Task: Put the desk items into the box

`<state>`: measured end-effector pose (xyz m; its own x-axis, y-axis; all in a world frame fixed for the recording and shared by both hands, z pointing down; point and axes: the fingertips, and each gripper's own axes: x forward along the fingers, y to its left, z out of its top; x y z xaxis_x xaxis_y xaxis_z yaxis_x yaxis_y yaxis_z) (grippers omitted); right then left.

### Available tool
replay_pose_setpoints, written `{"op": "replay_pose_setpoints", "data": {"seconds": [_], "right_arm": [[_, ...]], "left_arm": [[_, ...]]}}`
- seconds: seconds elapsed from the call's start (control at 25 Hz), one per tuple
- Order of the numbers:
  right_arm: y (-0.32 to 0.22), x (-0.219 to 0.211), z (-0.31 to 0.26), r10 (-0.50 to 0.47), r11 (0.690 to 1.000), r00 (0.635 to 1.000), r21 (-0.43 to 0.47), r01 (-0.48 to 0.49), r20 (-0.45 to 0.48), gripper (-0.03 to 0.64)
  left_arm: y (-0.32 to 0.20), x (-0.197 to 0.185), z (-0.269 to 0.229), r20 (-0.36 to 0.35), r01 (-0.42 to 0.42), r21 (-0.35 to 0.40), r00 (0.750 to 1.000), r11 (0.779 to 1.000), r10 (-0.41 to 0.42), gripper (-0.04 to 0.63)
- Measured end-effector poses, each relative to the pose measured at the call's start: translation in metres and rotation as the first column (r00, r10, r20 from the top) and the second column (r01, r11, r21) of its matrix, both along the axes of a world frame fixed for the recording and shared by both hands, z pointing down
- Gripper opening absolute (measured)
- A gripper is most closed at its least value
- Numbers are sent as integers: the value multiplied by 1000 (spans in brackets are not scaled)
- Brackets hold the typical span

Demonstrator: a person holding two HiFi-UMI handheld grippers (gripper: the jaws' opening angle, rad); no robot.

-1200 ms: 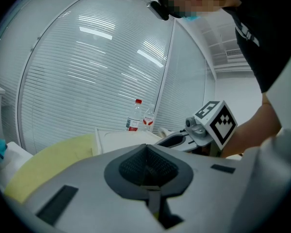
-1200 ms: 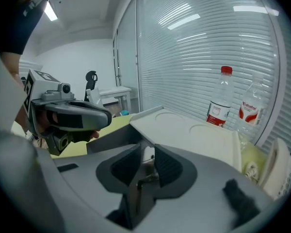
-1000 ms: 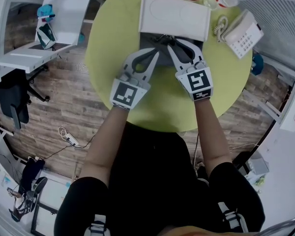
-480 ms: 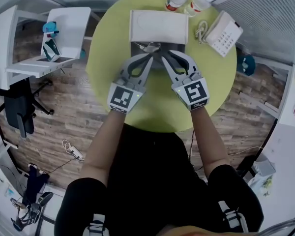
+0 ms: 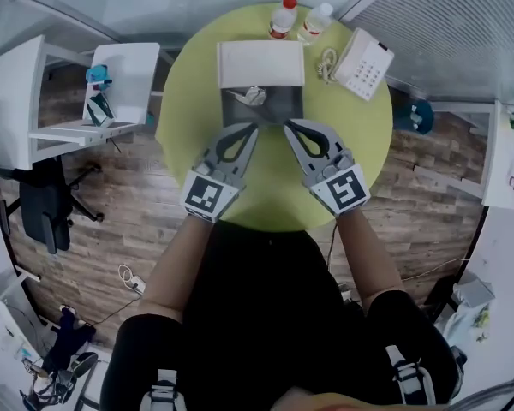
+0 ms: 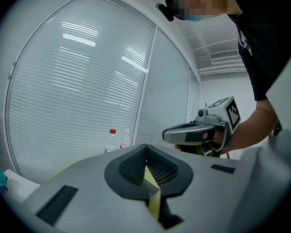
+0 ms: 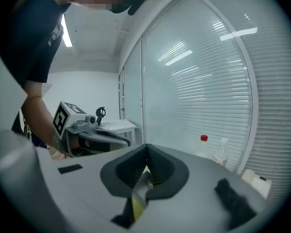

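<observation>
Grey ribbed left tongs (image 5: 252, 127) closed, empty; right tongs (image 5: 288, 124) just closed, empty; rectangular box (image 5: 284, 108) beyond.

The round yellow-green table (image 5: 265, 187) is viewed steeply from overhead. Gripper views are aimed nearly level; the red-capped clear plastic bottle (image 6: 111, 140) is shared.

Bare forearms (image 5: 184, 251) reaching toward 12 o'clock, left gripper (image 5: 254, 126) angled toward 1 o'clock, jaws together and empty, right gripper (image 5: 289, 123) angled toward 11 o'clock, jaws just closed on nothing, tips near each other
</observation>
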<state>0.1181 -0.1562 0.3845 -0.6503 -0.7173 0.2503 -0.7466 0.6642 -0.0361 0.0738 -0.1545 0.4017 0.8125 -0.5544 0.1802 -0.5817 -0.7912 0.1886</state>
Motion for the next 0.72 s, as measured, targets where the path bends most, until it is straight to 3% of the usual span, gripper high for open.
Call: {"op": "replay_pose_setpoints", "data": {"seconds": [0.44,0.6,0.72], "right_arm": [[39,-4,-70,-32,999,999,24,31,36,17],[44,-9,-83,-45,999,998,23,44,49,17],[50,-13,-93,-58,998,997,25,57,55,17]], "left_arm": [[28,5,-84,-16,-51,107,998,993,53,9],[39,7,-96,-5,-65,88,998,994,66,9],[43,11,-109,-8,-77,120,997,990,79,9]]}}
